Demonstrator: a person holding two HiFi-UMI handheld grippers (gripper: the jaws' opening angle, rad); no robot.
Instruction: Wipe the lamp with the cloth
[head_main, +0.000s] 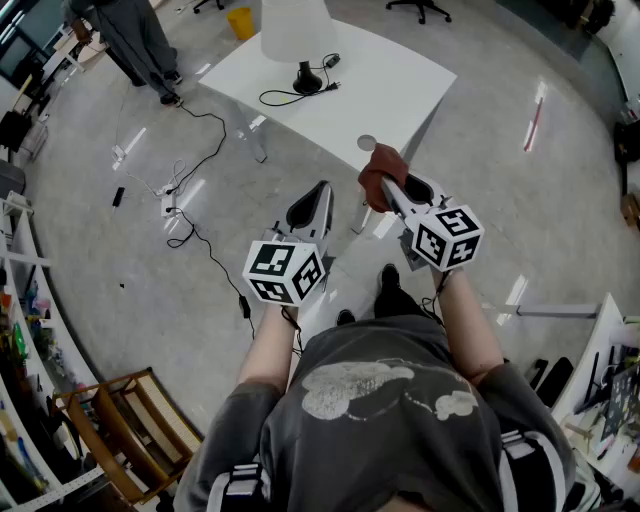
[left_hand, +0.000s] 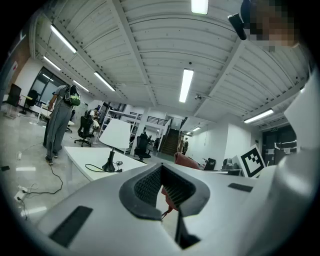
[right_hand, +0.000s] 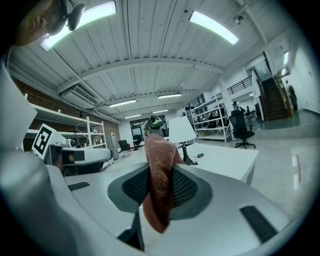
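Rust-red cloth (head_main: 378, 168), 1 piece, is clamped between the jaws of the right gripper (head_main: 392, 186); it bunches above the tips and hangs below the pads. It sits at the near corner of the white table (head_main: 400, 90), well apart from the lamp. The left gripper (head_main: 312, 200) hangs off the table's near edge, just beside the right 1, its jaws drawn together at the tips with nothing between them.

On the table's far side stands 1 lamp (head_main: 296, 30), with a white shade and a black base, upright. Its black cord (head_main: 275, 97) lies looped on the tabletop beside the base. 1 small grey disc (head_main: 367, 143) lies on the table close to the near corner.

Beyond the table's left end, 1 other person (head_main: 135, 40) stands on the floor, and 1 yellow bin (head_main: 241, 22) stands past the far edge
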